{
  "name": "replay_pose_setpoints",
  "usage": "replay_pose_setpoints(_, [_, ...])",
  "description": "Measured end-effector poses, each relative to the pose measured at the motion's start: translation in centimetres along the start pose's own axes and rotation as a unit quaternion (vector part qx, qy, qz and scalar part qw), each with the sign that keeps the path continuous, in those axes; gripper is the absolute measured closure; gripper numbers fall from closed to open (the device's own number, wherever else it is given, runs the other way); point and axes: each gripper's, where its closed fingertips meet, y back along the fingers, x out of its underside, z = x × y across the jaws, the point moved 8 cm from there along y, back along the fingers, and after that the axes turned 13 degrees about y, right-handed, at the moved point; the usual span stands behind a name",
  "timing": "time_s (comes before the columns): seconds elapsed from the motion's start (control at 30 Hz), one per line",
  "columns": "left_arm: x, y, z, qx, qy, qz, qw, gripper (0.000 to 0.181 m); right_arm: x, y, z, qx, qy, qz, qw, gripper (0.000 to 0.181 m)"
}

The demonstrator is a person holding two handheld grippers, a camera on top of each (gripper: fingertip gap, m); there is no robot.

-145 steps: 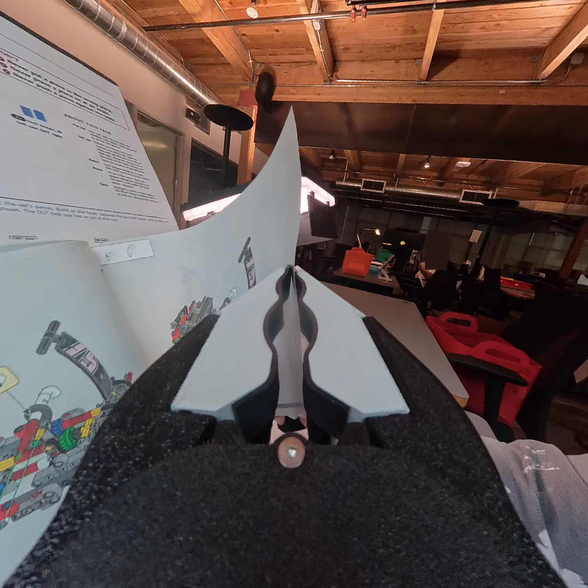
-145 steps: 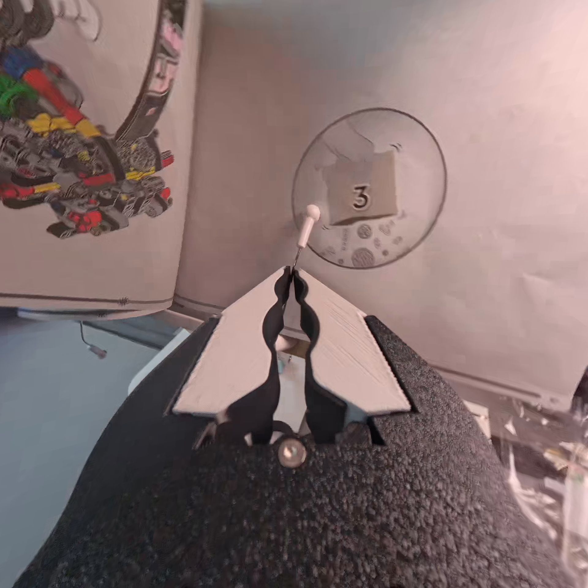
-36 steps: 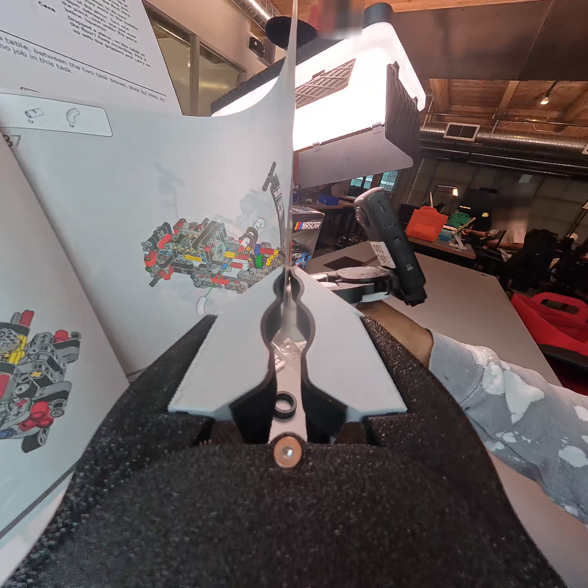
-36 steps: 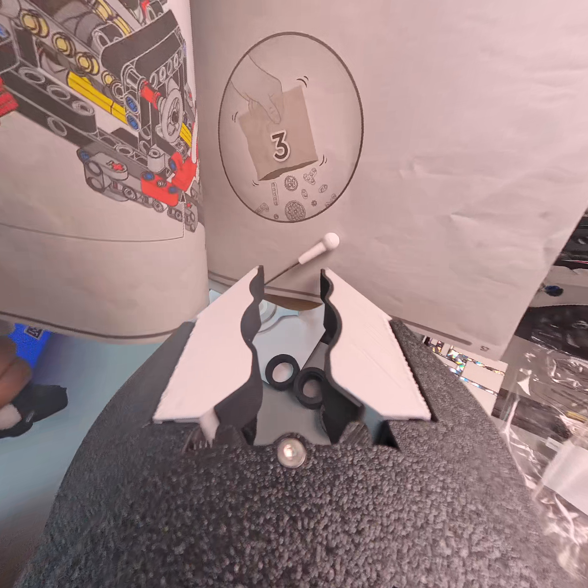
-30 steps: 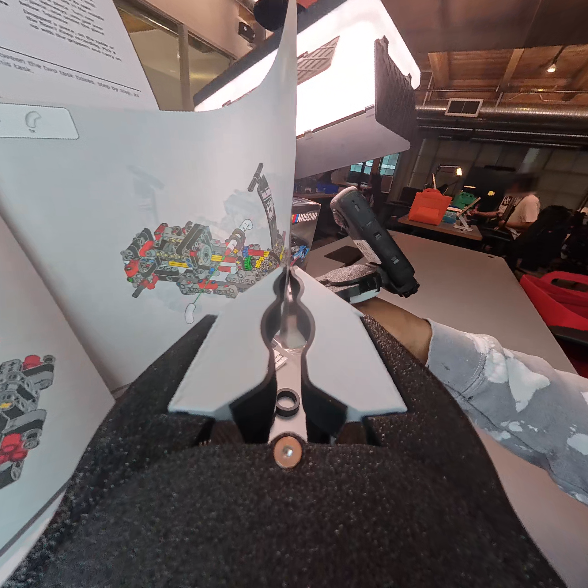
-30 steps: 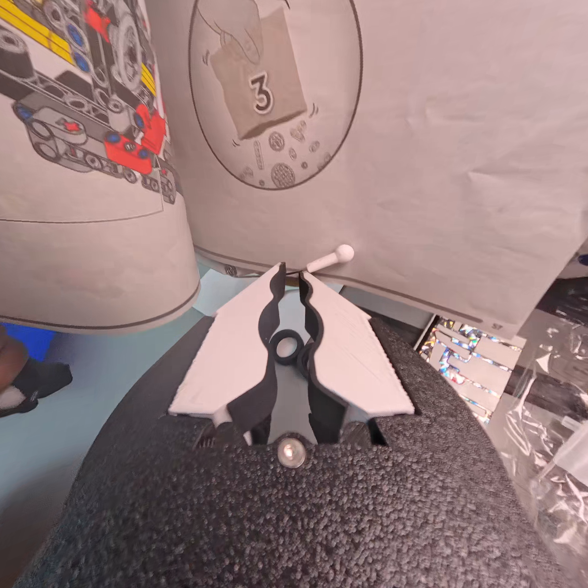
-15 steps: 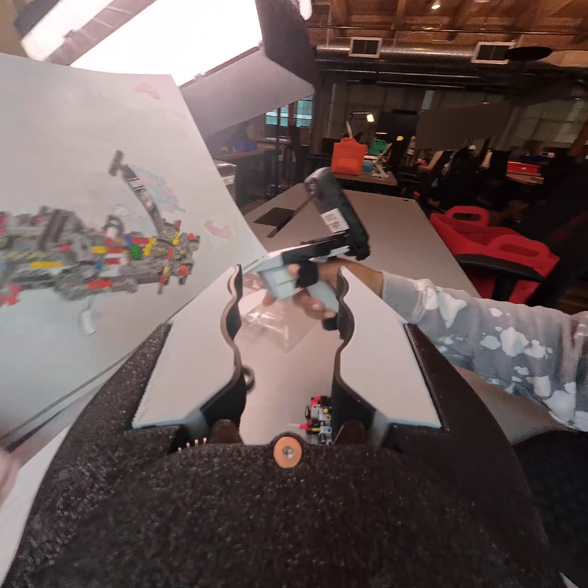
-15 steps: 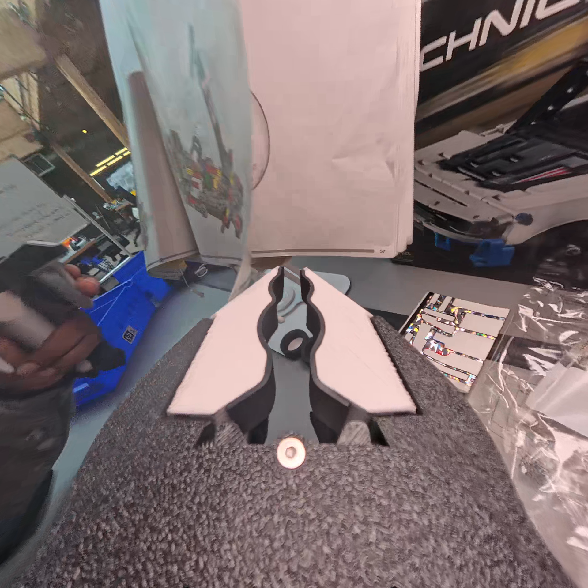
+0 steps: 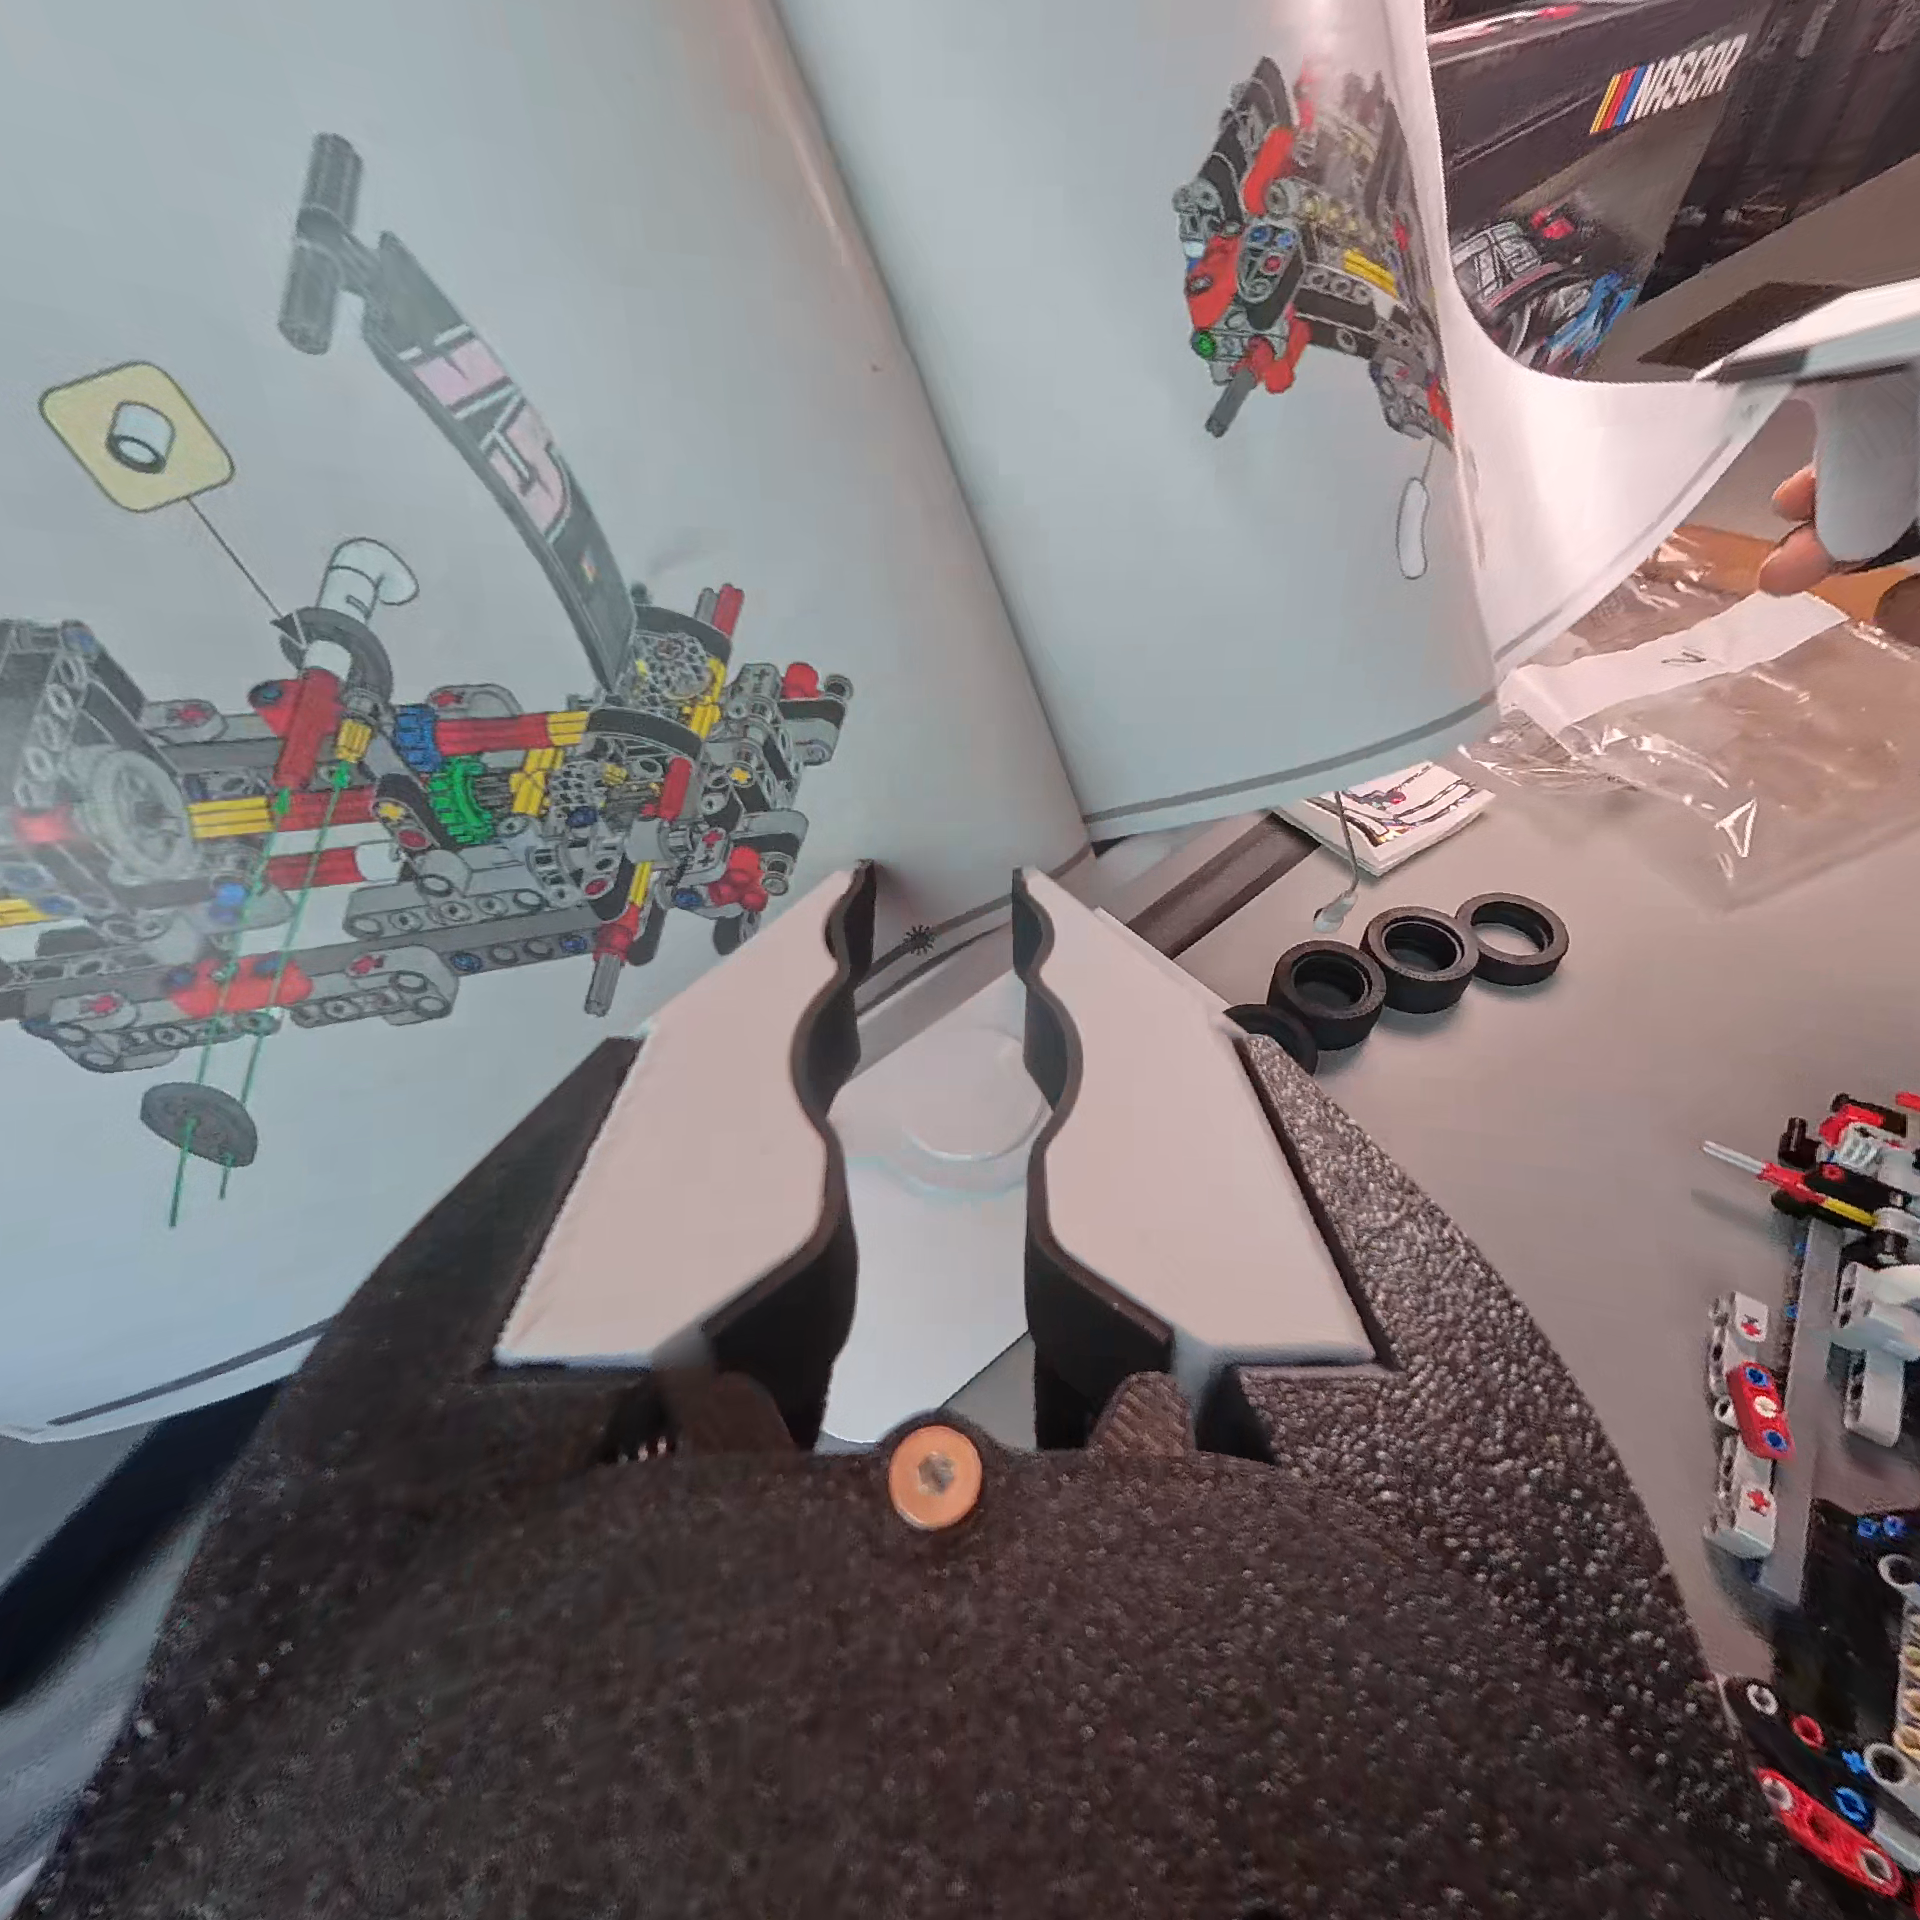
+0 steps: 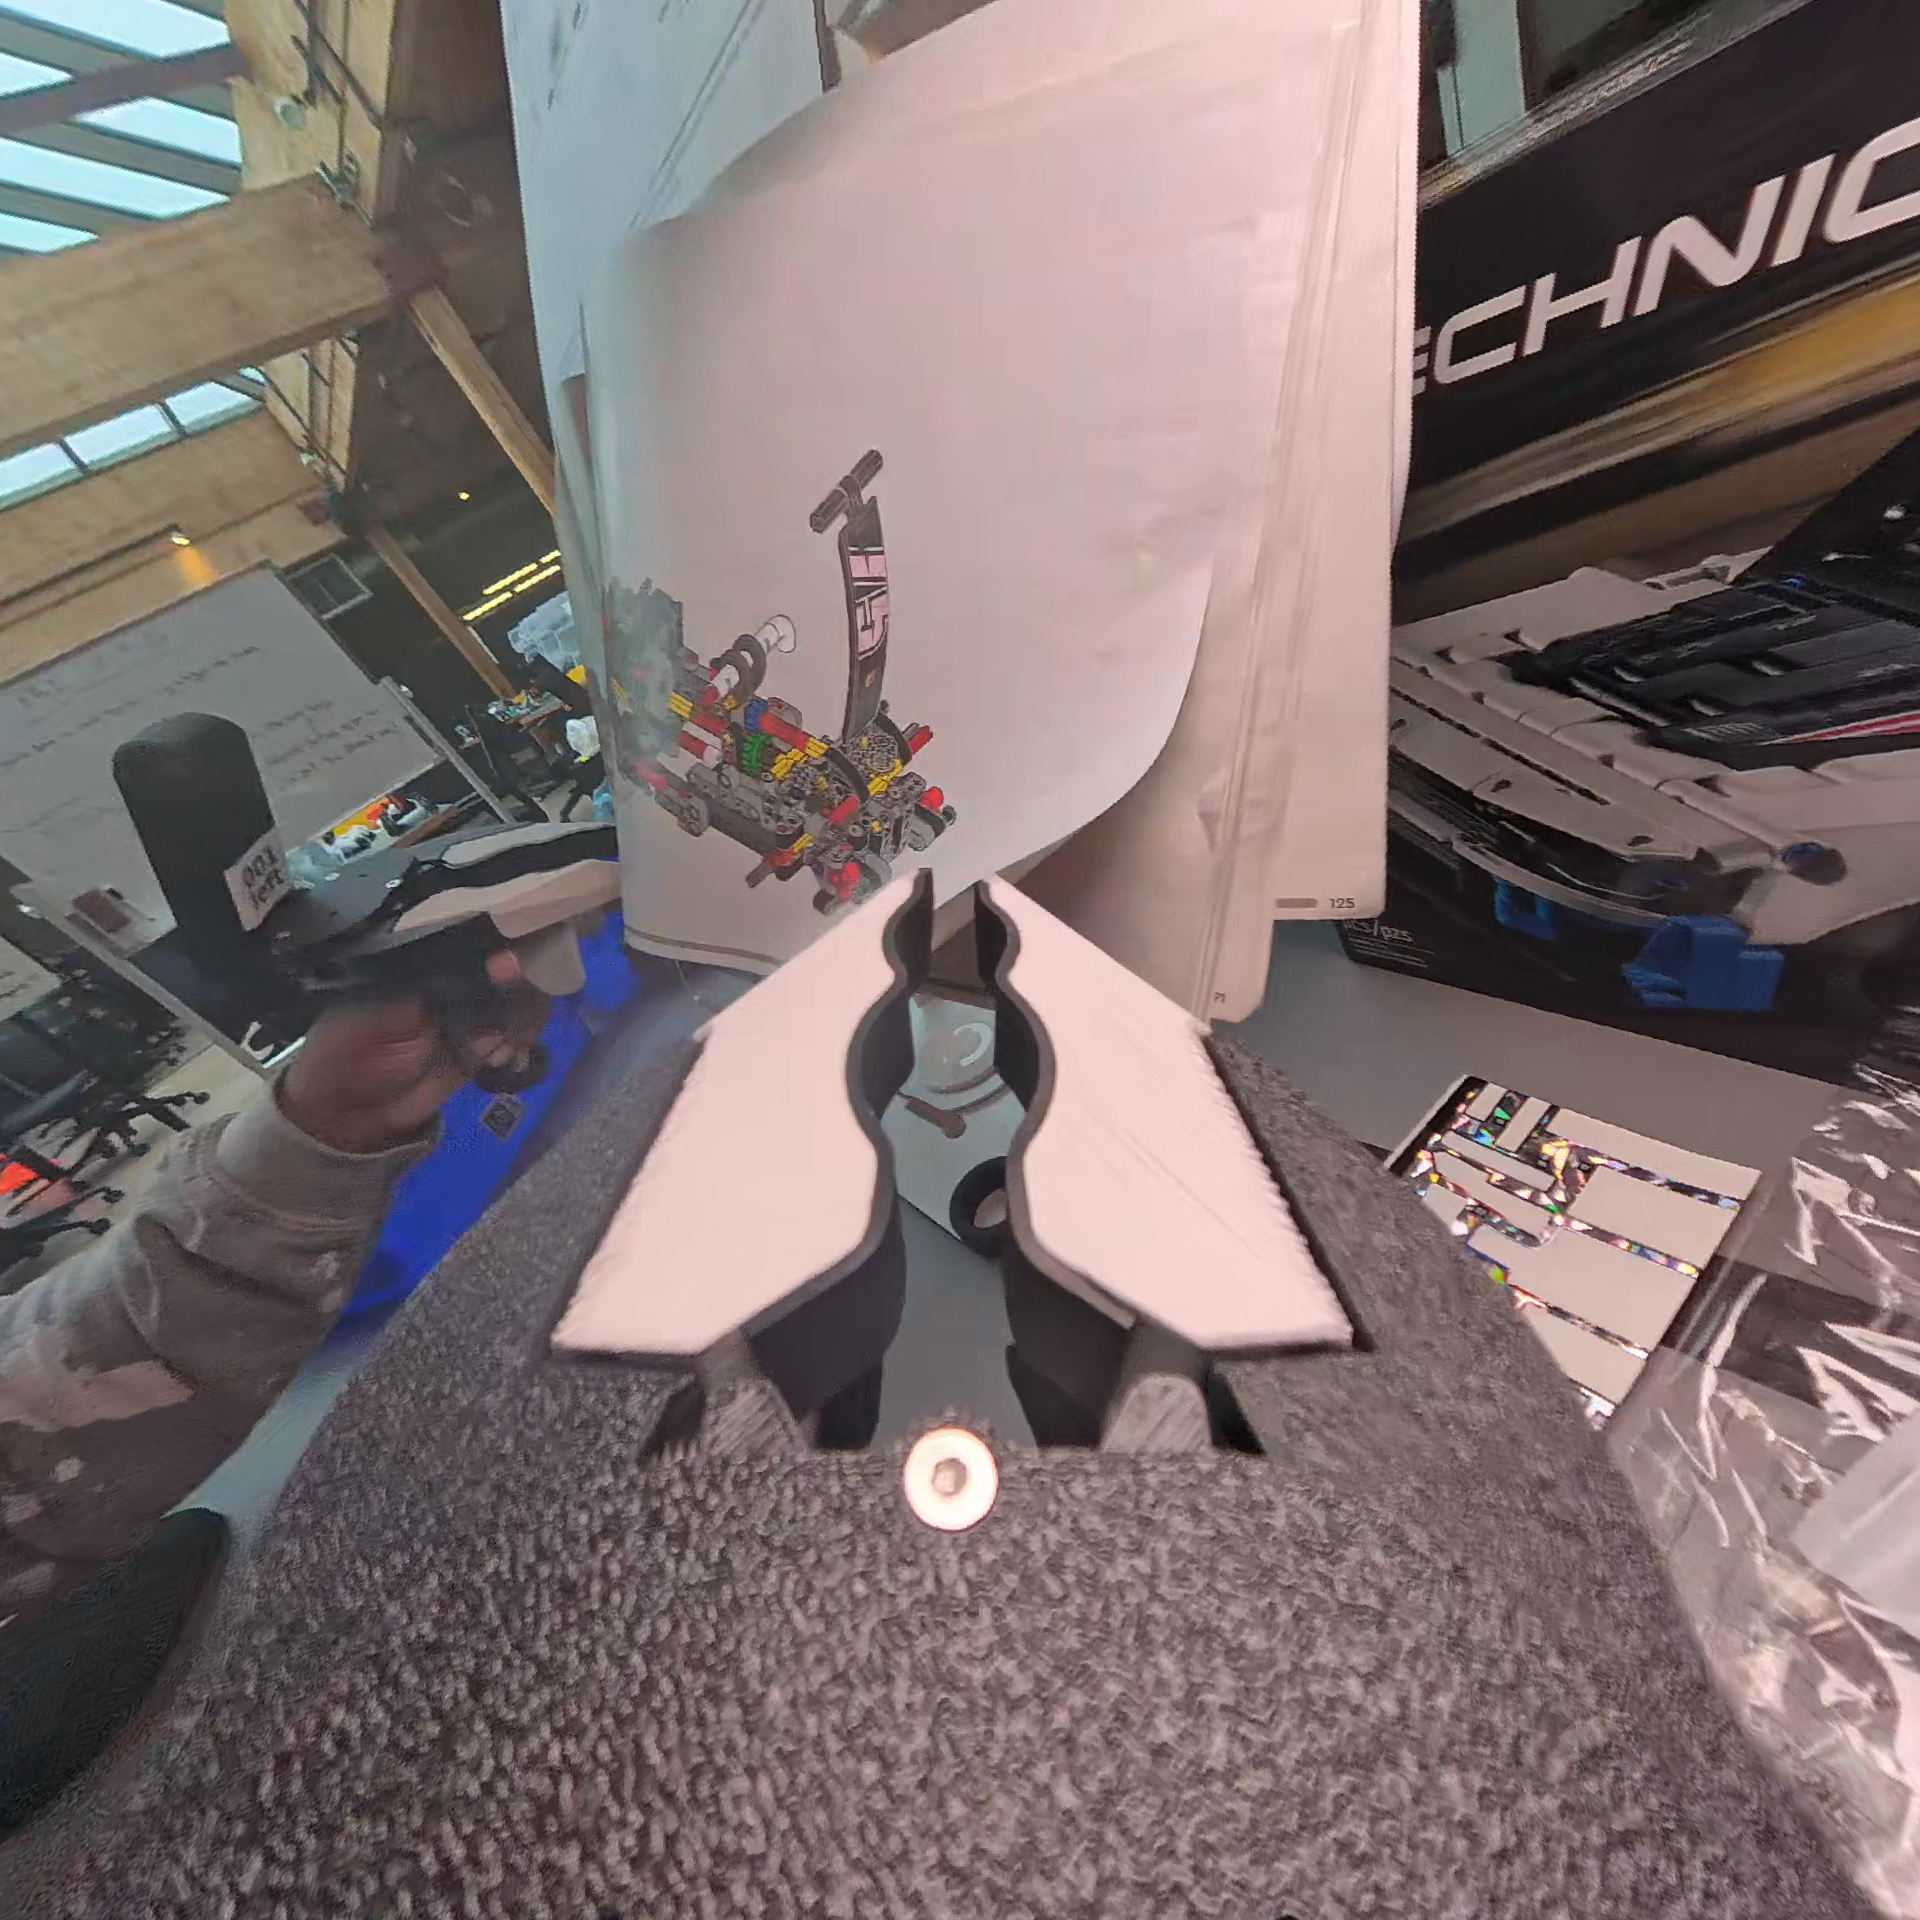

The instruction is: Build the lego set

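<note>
Presently both tools stood empty — left tool (image 9: 940,894) parted wide, right tool (image 10: 951,894) narrowly — before the instruction booklet (image 9: 623,416).

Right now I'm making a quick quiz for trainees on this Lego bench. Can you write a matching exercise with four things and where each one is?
Things:
1. black tyres
2. instruction booklet
3. sticker sheet
4. part-built Lego chassis

Places:
A. flat on the table beside clear plastic bags
B. standing open in front of the left gripper
C. in a row on the grey table
D. at the right edge of the left wrist view

Pairs: 1-C, 2-B, 3-A, 4-D
</note>
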Motion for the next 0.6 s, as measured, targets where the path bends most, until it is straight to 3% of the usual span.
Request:
replay_pose_setpoints(0.1, [-0.5,-0.1,0.3,-0.003,0.022,0.013,1.000,0.157,0.2,-0.9,-0.7,0.045,0.059,0.020,0.997,0.181])
replay_pose_setpoints(0.27, [-2.0,0.0,-2.0,-0.025,-0.051,-0.028,0.998,0.161,-0.1,-1.0,-2.5,0.121,0.092,0.026,0.988,0.181])
replay_pose_setpoints(0.4, [-2.7,-1.5,-4.4,0.004,-0.079,-0.037,0.996,0.161,0.7,-1.3,-3.6,0.162,0.093,0.044,0.981,0.181])
replay_pose_setpoints(0.57, [-2.7,-3.8,-5.1,-0.070,-0.186,-0.024,0.980,0.171,0.7,-0.6,-4.1,0.256,0.114,0.083,0.956,0.180])
replay_pose_setpoints(0.6, [-2.7,-4.0,-5.2,-0.086,-0.208,-0.020,0.974,0.172,0.3,0.0,-3.8,0.282,0.133,0.086,0.946,0.171])
